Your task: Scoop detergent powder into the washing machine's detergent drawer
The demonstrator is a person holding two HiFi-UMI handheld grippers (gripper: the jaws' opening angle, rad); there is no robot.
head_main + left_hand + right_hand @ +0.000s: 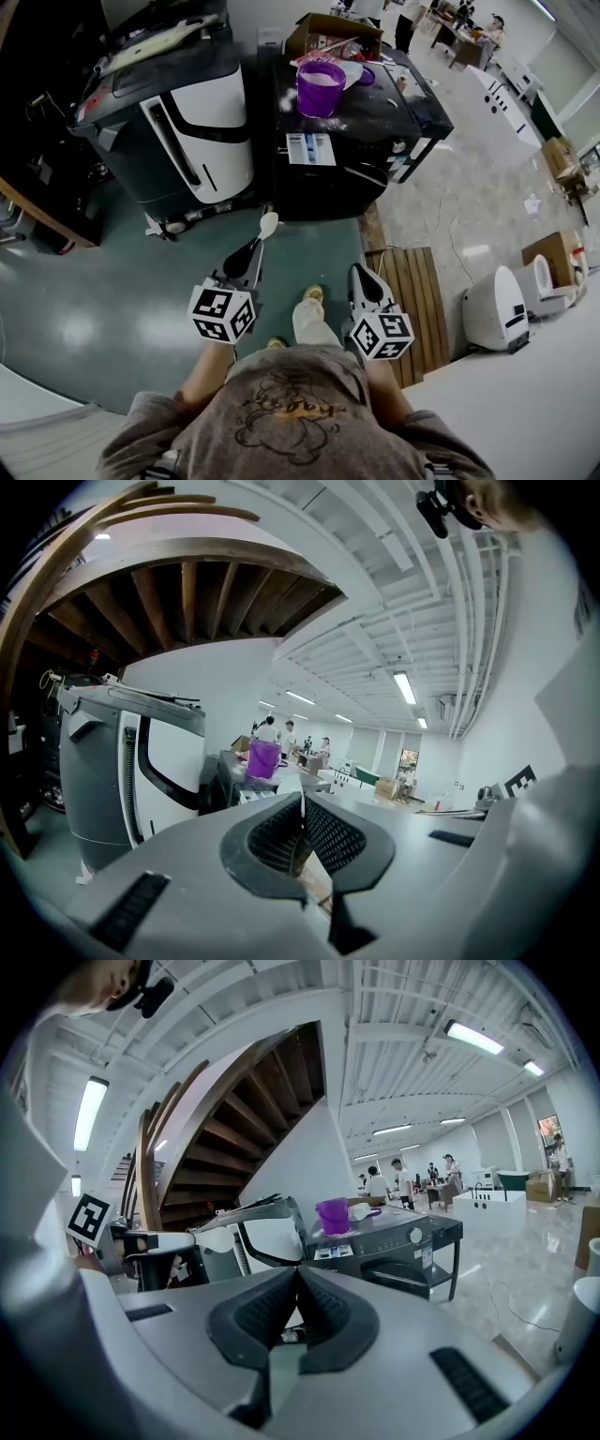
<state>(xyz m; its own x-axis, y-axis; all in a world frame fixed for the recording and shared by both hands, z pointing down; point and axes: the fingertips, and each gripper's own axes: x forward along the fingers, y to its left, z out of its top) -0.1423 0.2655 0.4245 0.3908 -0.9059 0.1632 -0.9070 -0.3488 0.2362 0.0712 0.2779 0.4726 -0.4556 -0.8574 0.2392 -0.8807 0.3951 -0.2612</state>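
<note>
A black washing machine (375, 141) stands ahead of me, also visible in the right gripper view (412, 1237). On its top sits a purple bucket (321, 87) holding white powder. At its front edge lies what looks like the detergent drawer (310, 148), with pale compartments. My left gripper (255, 246) is shut on a white spoon (268, 225), whose bowl points toward the machine and hangs well short of it. In the left gripper view the spoon (301, 808) shows edge-on between the jaws. Low and beside my legs, my right gripper (361, 274) is shut with nothing in it.
A grey-and-white machine (187, 122) stands left of the washer. A cardboard box (333, 33) sits behind the bucket. A wooden pallet (422, 300) lies on the floor at the right, with white appliances (497, 309) beyond it. People stand far back in the hall.
</note>
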